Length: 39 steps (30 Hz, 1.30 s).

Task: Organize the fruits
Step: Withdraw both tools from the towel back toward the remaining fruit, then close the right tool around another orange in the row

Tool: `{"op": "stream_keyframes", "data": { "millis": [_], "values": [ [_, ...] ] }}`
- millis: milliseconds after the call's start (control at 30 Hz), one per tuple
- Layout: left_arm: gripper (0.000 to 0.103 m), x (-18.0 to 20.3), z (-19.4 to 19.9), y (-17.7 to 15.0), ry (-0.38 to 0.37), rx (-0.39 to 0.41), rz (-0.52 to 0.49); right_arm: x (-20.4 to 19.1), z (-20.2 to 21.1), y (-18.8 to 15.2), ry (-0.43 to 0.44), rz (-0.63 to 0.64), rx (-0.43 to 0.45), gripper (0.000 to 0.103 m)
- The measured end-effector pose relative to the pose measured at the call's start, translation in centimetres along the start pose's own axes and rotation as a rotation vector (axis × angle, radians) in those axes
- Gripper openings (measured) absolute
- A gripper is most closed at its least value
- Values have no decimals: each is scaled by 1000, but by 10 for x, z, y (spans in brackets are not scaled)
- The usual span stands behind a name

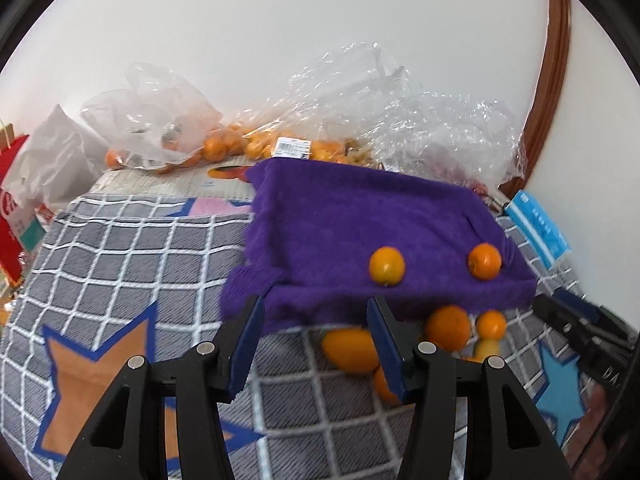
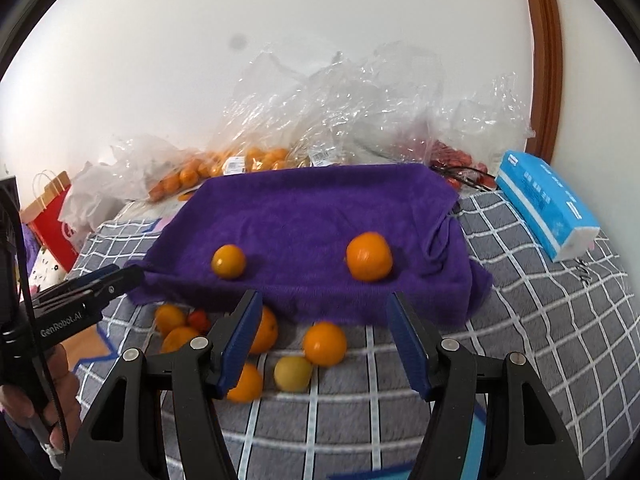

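Both tools, left (image 1: 316, 344) and right (image 2: 324, 344), gape empty; two oranges (image 2: 368, 256) sit on one purple towel (image 2: 312, 216).

Left wrist view: the right tongs (image 1: 576, 328) are cut off at three o'clock, and one orange (image 1: 386, 386) hides behind a finger (image 1: 390, 344). Bagged fruit (image 1: 224, 146) at twelve o'clock blurs behind plastic.

Fuzzy matt purple towel (image 2: 312, 216); crinkled glossy clear plastic bags (image 2: 360, 100); woven checked blanket (image 2: 540, 300).
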<state>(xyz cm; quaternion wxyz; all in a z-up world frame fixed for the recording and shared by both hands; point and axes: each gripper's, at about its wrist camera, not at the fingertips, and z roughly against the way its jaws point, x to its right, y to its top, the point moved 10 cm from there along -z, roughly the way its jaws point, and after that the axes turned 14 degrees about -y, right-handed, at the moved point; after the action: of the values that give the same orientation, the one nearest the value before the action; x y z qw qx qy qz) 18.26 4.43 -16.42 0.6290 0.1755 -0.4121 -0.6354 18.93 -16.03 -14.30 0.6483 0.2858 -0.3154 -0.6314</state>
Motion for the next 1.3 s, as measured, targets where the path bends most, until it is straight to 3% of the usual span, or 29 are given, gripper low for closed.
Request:
{"op": "stream_keyframes", "data": {
  "millis": [233,400,700,1033,1167,1300],
  "values": [
    [51,-20,7,-22,57,-31,9,5,6,-19,-20,-20,-23,64],
    [51,-29,3,-34,4,-37,63,4,2,-31,-4,-39,-56,64],
    [51,-34,-4,-44,-78,-51,124,-5,-20,-31,-33,-8,-93,43],
    [51,-29,-6,-46,-77,-61,103,-6,-63,-37,29,-105,-223,37],
    [51,-30,-7,-47,-84,-67,110,-2,-64,-37,51,-130,-232,32],
    [51,-30,-6,-47,-90,-62,120,13,-44,-34,36,-144,-183,32]
  ]
}}
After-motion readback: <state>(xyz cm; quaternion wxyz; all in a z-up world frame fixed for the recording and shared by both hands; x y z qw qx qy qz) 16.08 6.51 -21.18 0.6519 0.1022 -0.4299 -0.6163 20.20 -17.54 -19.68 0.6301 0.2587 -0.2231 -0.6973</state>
